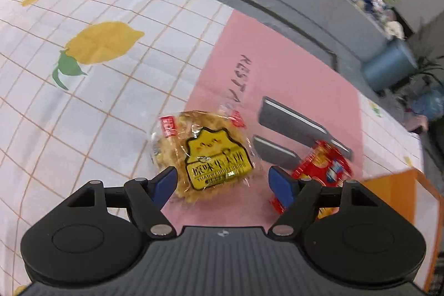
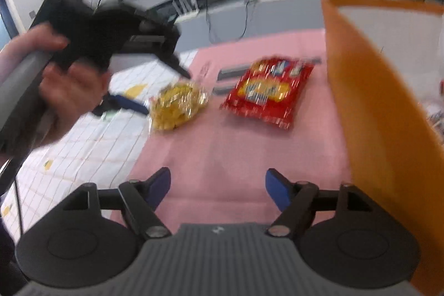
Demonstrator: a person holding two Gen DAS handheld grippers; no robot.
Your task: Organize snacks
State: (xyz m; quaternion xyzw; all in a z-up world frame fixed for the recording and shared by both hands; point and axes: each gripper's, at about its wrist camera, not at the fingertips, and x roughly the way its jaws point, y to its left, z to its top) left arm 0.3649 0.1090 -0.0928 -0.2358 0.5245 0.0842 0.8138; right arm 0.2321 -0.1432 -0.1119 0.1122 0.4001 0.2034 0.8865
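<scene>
Left gripper (image 1: 222, 181): jaws spread wide, nothing pressed between the blue pads; it points steeply down at the table, and the near end of the yellow snack pack lies in the gap between the fingertips.
Left hand (image 2: 63, 90): seen from the right wrist view, it wraps the gripper's grey handle from the left, thumb on top and fingers curled beneath, tilting the tool down toward the yellow pack.
Right gripper (image 2: 217, 186): jaws wide apart and empty, angled down over bare pink mat, the snacks well ahead of it.
Yellow snack pack (image 1: 205, 154): round pastry in clear wrap with a yellow label, lying flat on the left edge of the pink mat, partly over the tablecloth.
Red snack bag (image 2: 270, 90): flat on the pink mat, near the yellow pack on its right, one end overlapping two grey strips (image 1: 291, 126).
Pink mat (image 1: 277, 65): spread over a lemon-print tablecloth (image 1: 97, 46).
Orange box (image 2: 369, 90): stands at the mat's right side, close beside the right gripper; its contents cannot be made out.
</scene>
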